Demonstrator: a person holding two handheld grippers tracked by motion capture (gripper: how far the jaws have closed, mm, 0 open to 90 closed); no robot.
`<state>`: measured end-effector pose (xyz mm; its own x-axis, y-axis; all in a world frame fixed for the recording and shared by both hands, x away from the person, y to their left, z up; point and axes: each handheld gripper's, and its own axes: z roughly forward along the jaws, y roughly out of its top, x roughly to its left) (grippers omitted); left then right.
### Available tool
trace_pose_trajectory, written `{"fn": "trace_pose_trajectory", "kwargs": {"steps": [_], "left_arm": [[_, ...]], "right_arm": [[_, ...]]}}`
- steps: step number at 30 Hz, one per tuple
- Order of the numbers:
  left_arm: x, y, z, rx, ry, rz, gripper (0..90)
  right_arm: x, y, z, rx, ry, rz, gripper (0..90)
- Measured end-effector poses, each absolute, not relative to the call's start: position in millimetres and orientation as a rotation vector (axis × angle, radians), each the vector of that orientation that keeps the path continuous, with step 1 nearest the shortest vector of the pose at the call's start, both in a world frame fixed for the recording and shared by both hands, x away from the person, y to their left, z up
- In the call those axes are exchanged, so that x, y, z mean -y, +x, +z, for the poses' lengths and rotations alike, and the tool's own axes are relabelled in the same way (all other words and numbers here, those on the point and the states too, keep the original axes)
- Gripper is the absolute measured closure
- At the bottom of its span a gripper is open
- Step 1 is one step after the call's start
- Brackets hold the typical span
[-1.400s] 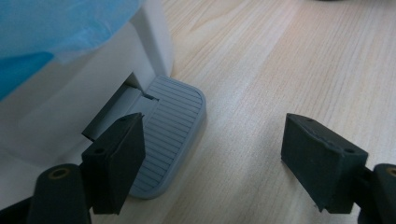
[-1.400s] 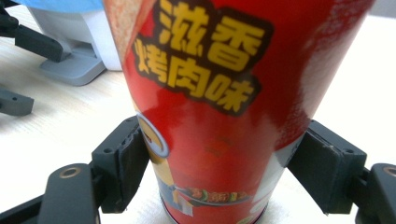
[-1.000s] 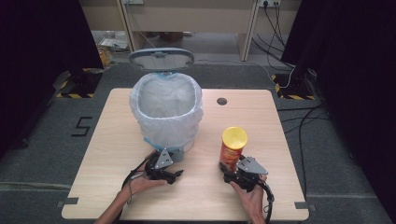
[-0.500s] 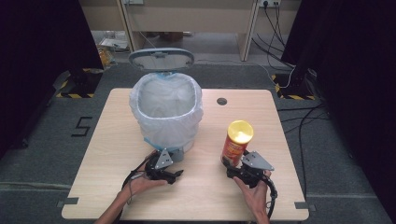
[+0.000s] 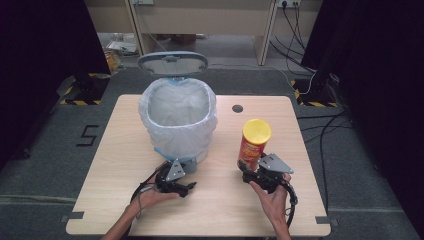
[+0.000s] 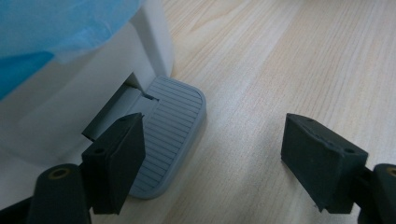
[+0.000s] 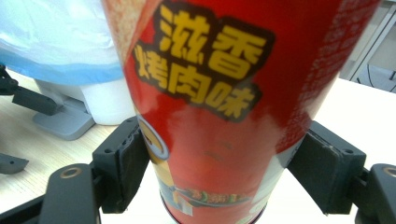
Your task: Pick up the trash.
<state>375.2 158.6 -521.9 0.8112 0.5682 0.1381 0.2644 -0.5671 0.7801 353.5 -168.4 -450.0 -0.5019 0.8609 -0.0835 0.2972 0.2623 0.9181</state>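
1. Pale wood counter with dark floor all round it, and a white bin lined with a bluish bag stands toward the far middle, its grey lid tipped up behind it.

2. Right claw is clamped on the red can with the yellow cap, gripping it low on the body, one pad on each side, as the right gripper view shows close up.

3. That can stands upright, long axis vertical, just to the right of the bin and a little nearer the person, with a clear gap between the two.

4. Left claw is spread wide and grips nothing; one pad sits over the grey ribbed pedal at the bin's foot, the other over bare wood.

5. From above, the left claw rests at the front base of the bin, right by that pedal.

6. Here's the relation that counts: the bin's open mouth lies up and to the left of the can, and higher than the grip point.

7. My read: the can must rise above the rim before it crosses leftward, or it clips the bag's edge.
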Motion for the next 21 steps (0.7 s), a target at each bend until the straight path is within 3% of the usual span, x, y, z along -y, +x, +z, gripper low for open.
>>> {"fn": "trace_pose_trajectory", "kwargs": {"steps": [21], "left_arm": [[-159, 375, -522, -0.607, 2.186, 0.482, 21.1]], "right_arm": [[161, 364, -412, -1.949, 1.015, 1.238, 24.5]]}}
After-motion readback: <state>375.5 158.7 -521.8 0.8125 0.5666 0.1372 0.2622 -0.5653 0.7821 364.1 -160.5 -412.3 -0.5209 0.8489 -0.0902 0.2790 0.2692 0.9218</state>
